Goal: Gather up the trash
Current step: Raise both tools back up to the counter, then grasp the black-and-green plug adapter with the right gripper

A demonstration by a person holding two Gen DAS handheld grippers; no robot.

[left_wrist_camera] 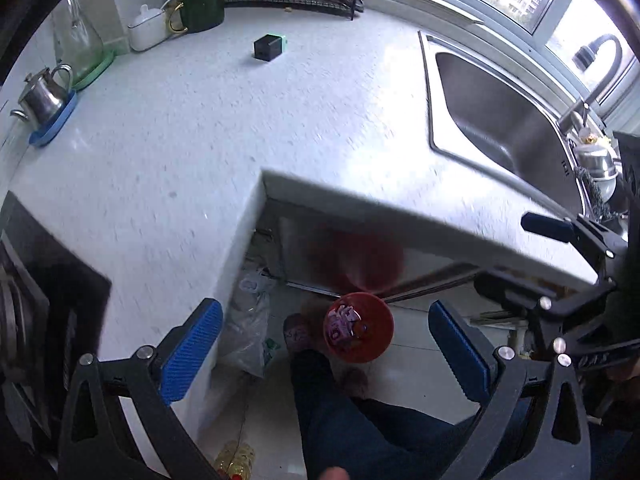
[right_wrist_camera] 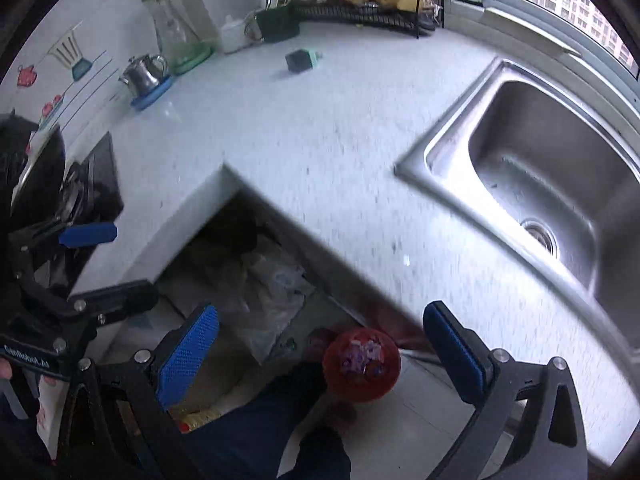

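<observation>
Left wrist view: the left claw (left_wrist_camera: 326,350) is seen spread wide and empty, pointed steeply down over the corner of the white desk (left_wrist_camera: 248,120). Between its blue pads, far below on the floor, a red bin (left_wrist_camera: 359,328) with a pink wrapper (left_wrist_camera: 340,322) inside is seen. A small black box (left_wrist_camera: 268,46) is left on the desk, well beyond the claw. If it counts as trash, it is best approached from above with the jaws kept wide.

Right wrist view: the right claw (right_wrist_camera: 320,356) is likewise held wide, empty and tilted steeply down. The red bin is framed between its pads, the sink (right_wrist_camera: 532,184) is seen to its right, and the left claw is seen at its left.
</observation>
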